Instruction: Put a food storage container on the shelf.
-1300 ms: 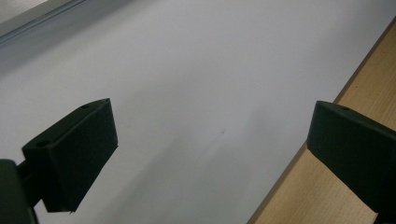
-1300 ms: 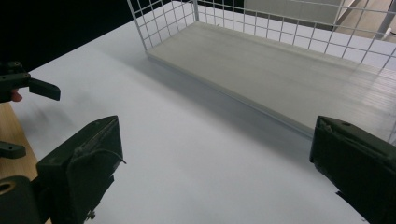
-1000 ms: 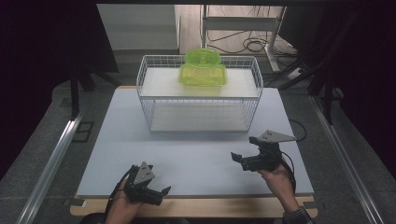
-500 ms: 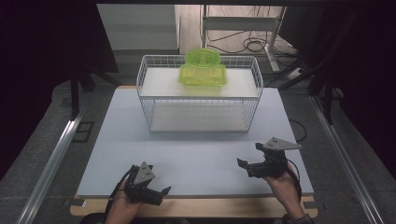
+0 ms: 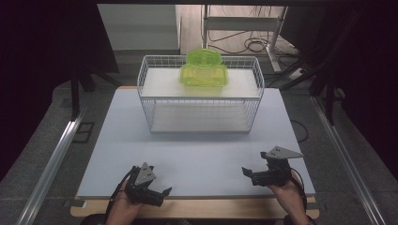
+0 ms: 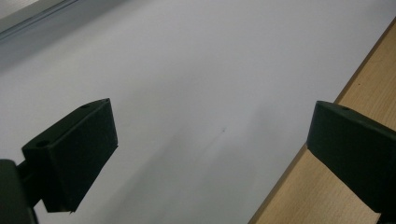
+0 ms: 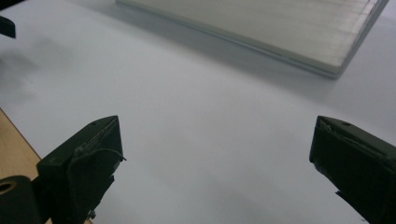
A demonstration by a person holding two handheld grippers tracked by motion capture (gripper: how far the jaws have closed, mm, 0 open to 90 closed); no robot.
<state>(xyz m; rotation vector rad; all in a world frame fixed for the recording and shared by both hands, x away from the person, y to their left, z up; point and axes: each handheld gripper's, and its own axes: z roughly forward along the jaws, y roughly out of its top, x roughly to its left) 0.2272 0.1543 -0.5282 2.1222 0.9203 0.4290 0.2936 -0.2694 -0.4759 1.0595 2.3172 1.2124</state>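
Note:
A translucent green plastic container sits on the upper shelf of a white wire basket at the back of the white board. My left gripper rests low at the board's front left edge, jaws wide apart with nothing between them. My right gripper hovers near the front right of the board, also open and empty. The basket's base lies ahead of it.
A wooden table edge runs under the board's front. Metal rails flank the table. Cables and a desk frame lie on the floor behind the basket.
The right gripper has moved down and toward the front edge of the board, away from the basket. The left gripper has stayed put.

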